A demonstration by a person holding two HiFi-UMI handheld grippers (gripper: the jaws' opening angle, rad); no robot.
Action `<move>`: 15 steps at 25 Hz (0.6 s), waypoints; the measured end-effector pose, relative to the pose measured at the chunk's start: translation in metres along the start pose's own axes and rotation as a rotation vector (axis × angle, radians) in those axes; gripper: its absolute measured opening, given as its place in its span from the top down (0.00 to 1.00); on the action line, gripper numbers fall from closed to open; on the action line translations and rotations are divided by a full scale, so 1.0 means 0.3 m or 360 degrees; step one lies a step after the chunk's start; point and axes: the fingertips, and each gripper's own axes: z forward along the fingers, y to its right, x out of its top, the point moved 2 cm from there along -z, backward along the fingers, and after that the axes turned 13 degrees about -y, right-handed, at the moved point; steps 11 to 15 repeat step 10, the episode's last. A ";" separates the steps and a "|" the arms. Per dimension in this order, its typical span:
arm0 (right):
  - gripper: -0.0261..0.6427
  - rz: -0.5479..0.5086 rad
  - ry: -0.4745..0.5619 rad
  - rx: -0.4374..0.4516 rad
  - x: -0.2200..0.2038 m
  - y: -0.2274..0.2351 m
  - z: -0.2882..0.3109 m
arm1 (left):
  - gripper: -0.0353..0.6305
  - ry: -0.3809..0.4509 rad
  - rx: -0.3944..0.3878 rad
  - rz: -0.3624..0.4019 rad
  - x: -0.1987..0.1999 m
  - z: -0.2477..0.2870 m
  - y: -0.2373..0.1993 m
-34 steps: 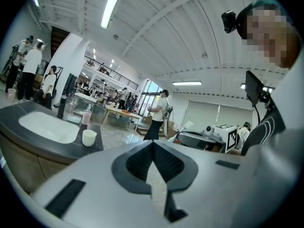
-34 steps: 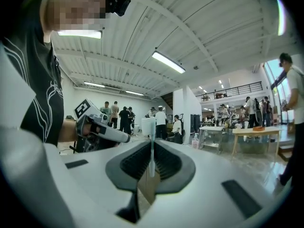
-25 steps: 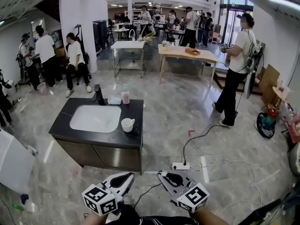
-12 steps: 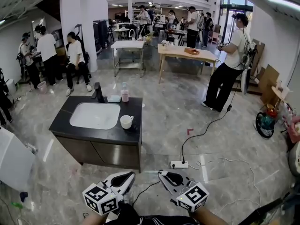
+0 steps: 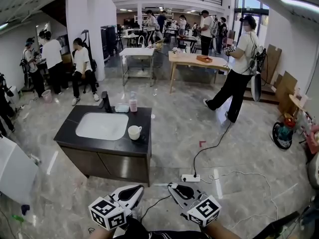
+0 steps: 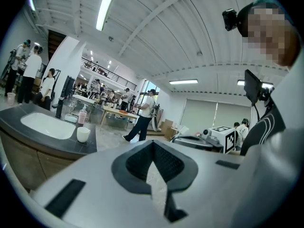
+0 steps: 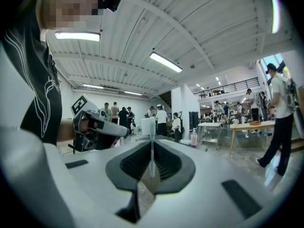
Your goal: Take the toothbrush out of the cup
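My right gripper [image 5: 173, 186] is low in the head view, close to my body, and shut on a white toothbrush [image 7: 151, 158]. The brush's thin handle stands upright between the pads and its head sticks out above the tips. My left gripper [image 5: 134, 189] hangs beside it with its tips together and nothing between them. A white cup [image 5: 134, 132] stands on the black sink counter [image 5: 102, 144], well ahead of both grippers. The same cup [image 6: 83, 134] appears at the left in the left gripper view. No toothbrush shows in the cup.
The counter holds a white basin [image 5: 101, 126], a black faucet [image 5: 106, 102] and a pink soap bottle [image 5: 133, 103]. A power strip [image 5: 191, 178] with cables lies on the floor ahead. A person in white [image 5: 233, 73] walks at the right; several others stand farther back near tables.
Both grippers have stayed in place. The person in white at the right has walked leftward across the floor.
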 end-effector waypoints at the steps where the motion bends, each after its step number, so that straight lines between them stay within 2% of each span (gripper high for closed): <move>1: 0.93 -0.0005 0.0001 0.0001 -0.001 0.000 -0.002 | 0.95 0.0001 0.0001 0.0003 -0.001 0.001 0.003; 15: 0.93 0.0010 0.0006 0.0003 0.008 -0.003 -0.042 | 0.95 -0.0001 0.0006 0.0013 0.009 0.000 0.048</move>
